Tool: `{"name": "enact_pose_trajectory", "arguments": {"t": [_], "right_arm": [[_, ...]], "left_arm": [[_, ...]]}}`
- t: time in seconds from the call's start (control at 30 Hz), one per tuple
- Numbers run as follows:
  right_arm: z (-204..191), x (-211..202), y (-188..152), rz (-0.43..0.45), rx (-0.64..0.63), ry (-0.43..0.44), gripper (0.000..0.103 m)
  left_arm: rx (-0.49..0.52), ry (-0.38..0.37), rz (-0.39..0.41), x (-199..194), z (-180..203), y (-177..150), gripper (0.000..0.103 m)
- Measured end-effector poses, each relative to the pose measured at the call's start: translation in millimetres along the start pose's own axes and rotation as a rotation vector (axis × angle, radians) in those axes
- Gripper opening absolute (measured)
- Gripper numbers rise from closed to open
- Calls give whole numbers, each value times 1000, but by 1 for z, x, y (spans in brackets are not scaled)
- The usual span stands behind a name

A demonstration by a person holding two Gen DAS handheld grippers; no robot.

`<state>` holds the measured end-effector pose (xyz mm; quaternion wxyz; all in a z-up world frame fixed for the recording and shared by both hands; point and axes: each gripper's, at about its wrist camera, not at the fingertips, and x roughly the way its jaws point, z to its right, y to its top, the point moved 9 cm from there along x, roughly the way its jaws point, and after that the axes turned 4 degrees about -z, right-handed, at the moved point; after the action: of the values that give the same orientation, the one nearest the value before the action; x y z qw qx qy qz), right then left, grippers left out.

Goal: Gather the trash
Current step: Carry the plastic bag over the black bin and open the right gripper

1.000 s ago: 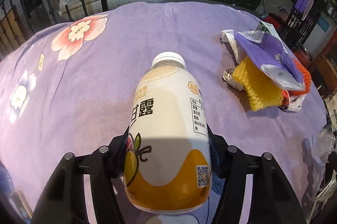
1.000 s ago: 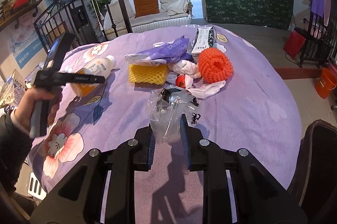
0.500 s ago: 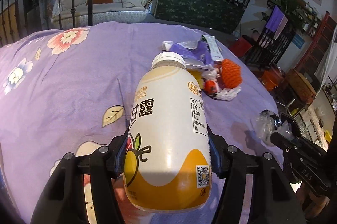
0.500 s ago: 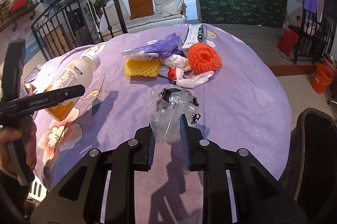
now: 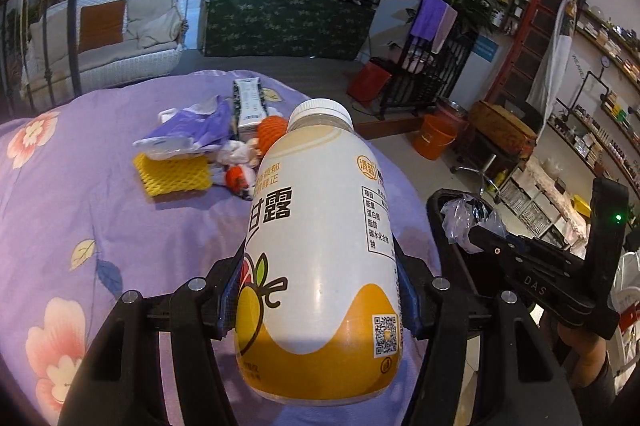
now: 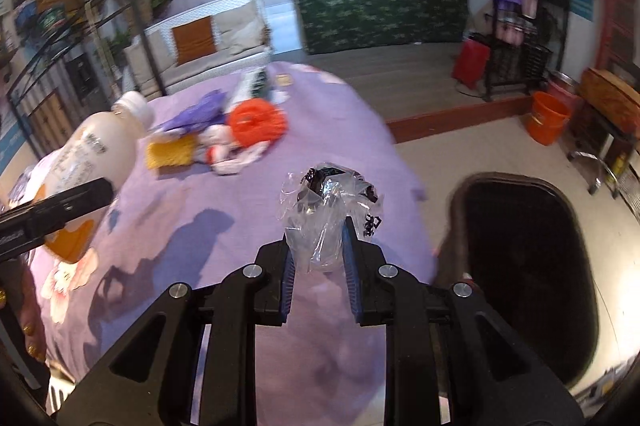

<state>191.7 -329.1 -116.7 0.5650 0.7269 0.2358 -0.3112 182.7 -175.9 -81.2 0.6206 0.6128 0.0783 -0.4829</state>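
Note:
My left gripper (image 5: 320,300) is shut on a cream and orange drink bottle (image 5: 320,246) with a white cap, held above the purple flowered tablecloth (image 5: 80,193). The same bottle (image 6: 96,161) shows at the left of the right wrist view. My right gripper (image 6: 318,262) is shut on a crumpled clear plastic wrapper (image 6: 328,201) with black print, held near the table's right edge. That wrapper (image 5: 466,222) also appears at the right of the left wrist view. A dark open bin (image 6: 528,274) stands on the floor to the right of the table.
A pile of litter lies farther back on the table: a yellow foam net (image 5: 172,175), an orange foam net (image 6: 256,121), a purple bag (image 5: 192,129), white scraps and a printed carton (image 5: 250,105). An orange bucket (image 6: 546,123) stands on the floor.
Both grippers have swung to the right with their loads. The litter pile has slid left in both views, and the dark bin has come into the right wrist view.

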Motion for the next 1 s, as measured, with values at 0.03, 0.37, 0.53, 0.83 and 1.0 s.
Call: {"name": "enact_pose_trajectory", "arguments": {"t": [0.03,0.37,0.53,0.83,1.0], "right_arm": [[17,-2,-1,-4,28,-26,22],[140,12,-36,-120,244,-214,22],[169,32,-58,-179,316,-250,33],[183,34,-70,-170,380,-266,40],[193,8,-60,-105,397,-304,41]], "left_arm": [[13,-12,3,2,4,2,60],[117,-142,-47,40,75,-1,60],[166,-183,-69,50,100,-9,60],[241,-253,-127,66,140,-30,60],[304,-299,-171,81,174,-42,60]]}}
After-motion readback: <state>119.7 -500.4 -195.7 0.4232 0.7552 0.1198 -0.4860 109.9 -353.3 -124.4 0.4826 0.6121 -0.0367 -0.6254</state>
